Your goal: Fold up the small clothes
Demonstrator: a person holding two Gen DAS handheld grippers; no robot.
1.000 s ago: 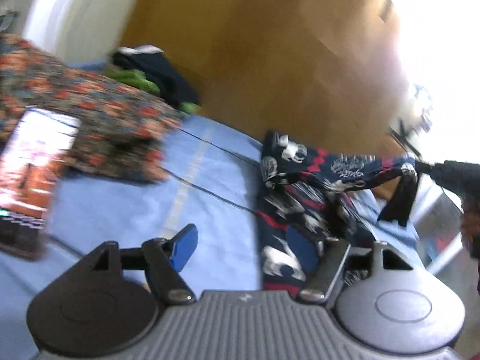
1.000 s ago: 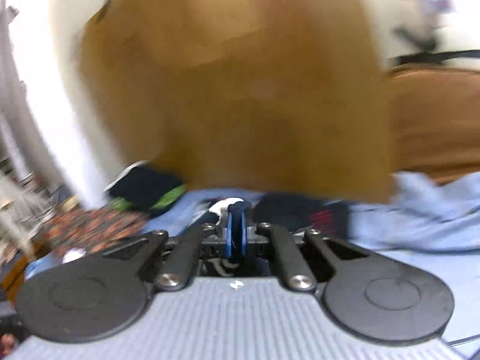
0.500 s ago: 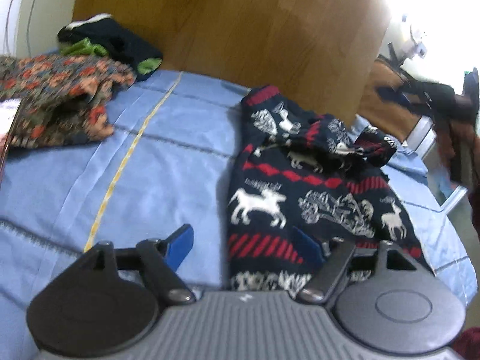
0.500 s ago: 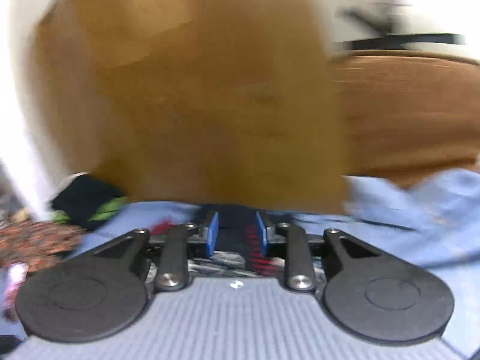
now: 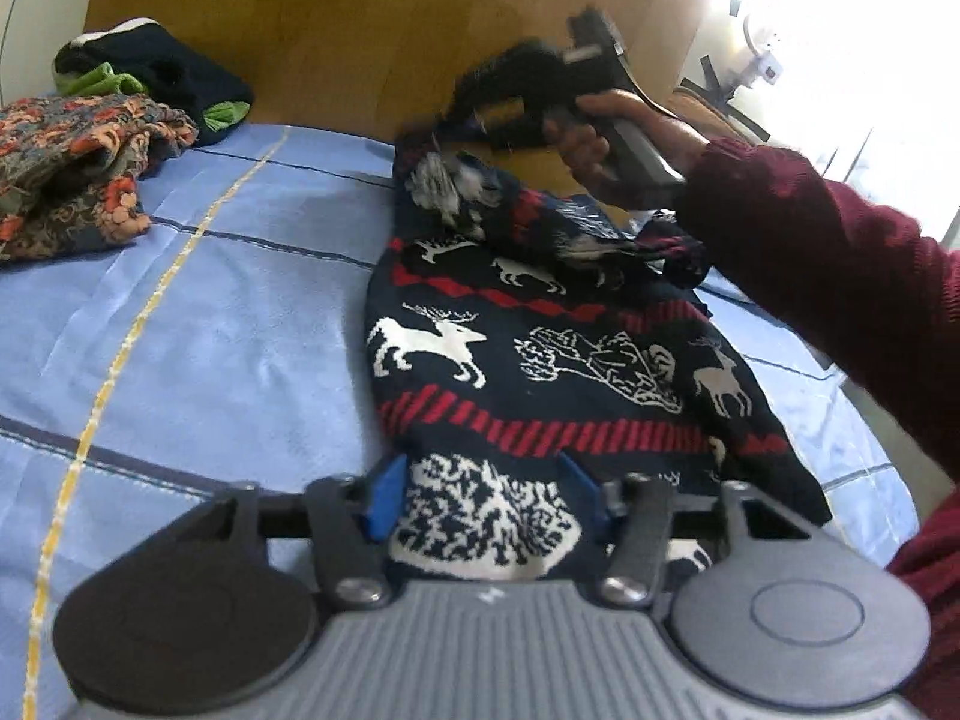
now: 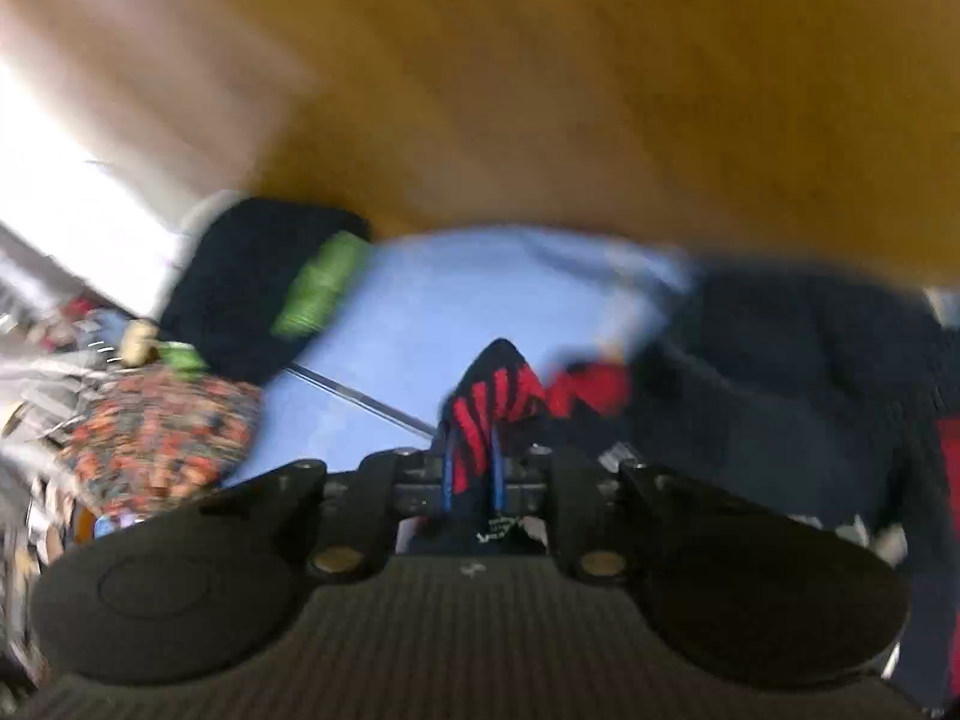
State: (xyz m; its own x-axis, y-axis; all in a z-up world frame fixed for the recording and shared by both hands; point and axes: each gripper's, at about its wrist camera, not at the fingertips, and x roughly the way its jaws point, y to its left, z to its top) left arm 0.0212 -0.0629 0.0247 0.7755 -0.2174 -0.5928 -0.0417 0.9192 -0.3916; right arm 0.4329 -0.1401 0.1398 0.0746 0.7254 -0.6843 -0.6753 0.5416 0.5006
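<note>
Two grippers on one reindeer sweater (image 5: 540, 360) spread on the bed (image 5: 210, 312): left gripper (image 5: 480, 495) closing around the hem, right gripper (image 6: 471, 468) apparently pinching a blurred sleeve. Best folded with the hem held taut.

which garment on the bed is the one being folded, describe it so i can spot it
On the blue bedspread, look right of the floral pile and the navy-and-green garment. It's the sweater, the only one with white reindeer and red stripes.
</note>
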